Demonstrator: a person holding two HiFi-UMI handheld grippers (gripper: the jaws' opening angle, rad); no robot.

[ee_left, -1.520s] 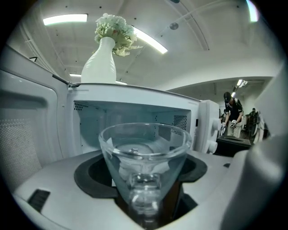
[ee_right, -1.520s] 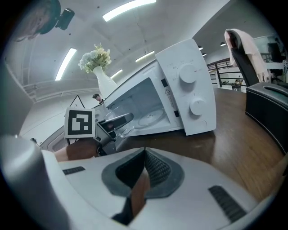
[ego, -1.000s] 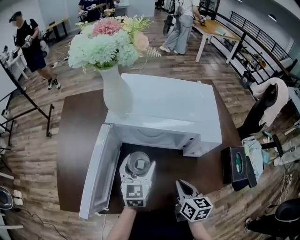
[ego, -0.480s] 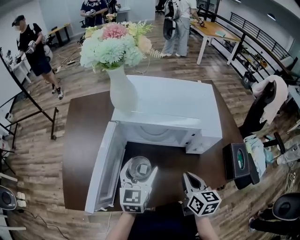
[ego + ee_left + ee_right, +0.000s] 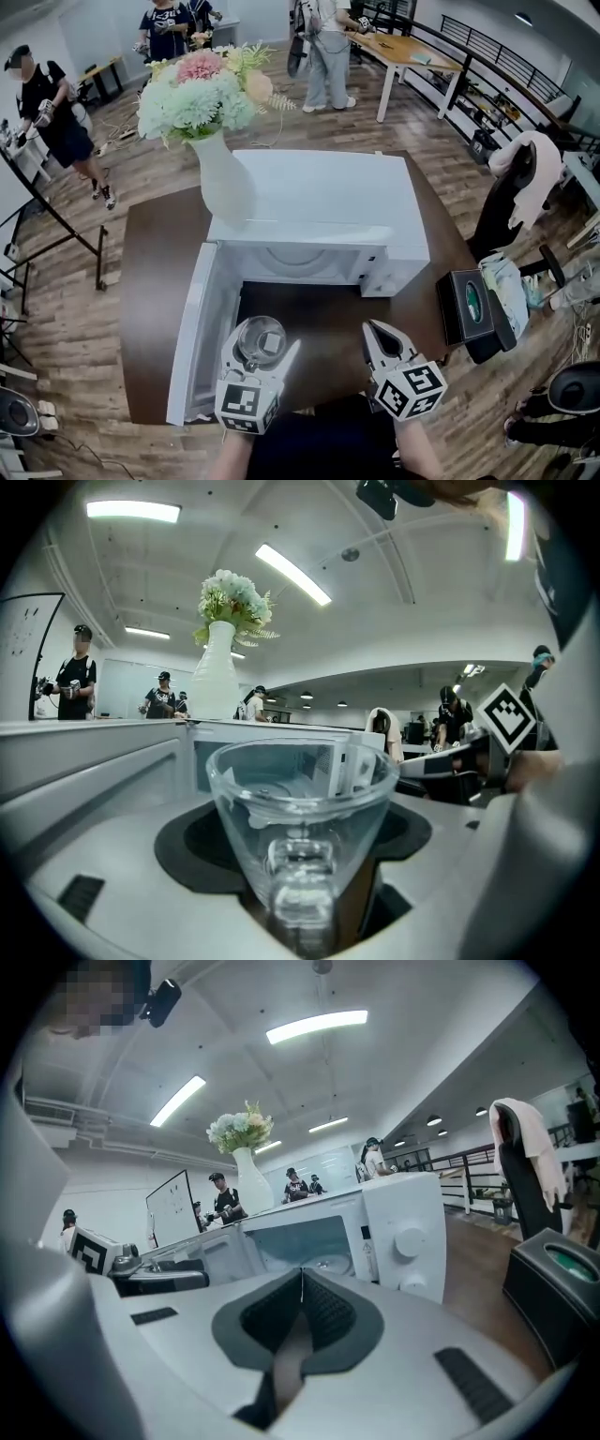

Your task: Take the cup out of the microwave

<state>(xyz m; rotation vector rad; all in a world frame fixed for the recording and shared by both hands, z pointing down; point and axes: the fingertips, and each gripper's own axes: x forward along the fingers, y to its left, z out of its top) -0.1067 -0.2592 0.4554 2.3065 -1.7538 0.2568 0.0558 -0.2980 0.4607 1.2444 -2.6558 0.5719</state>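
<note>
Cup (image 5: 258, 336), clear glass: upright, clamped between the jaws of the left gripper (image 5: 263, 349), outside the microwave (image 5: 319, 202) and just before its open cavity, above the brown table (image 5: 155, 281). Right gripper (image 5: 377, 330): jaws pressed together with nothing between them, beside the left one. Microwave, white: door (image 5: 197, 337) swung open to the left, vase of flowers (image 5: 223, 183) at its left rear corner, black box (image 5: 466, 319) near its right side.

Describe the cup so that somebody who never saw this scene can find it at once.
Start at the white microwave on the dark table, with its door open to the left. Just in front of its cavity, the left gripper holds the cup. It is the only clear glass thing; the vase nearby is white and opaque.
</note>
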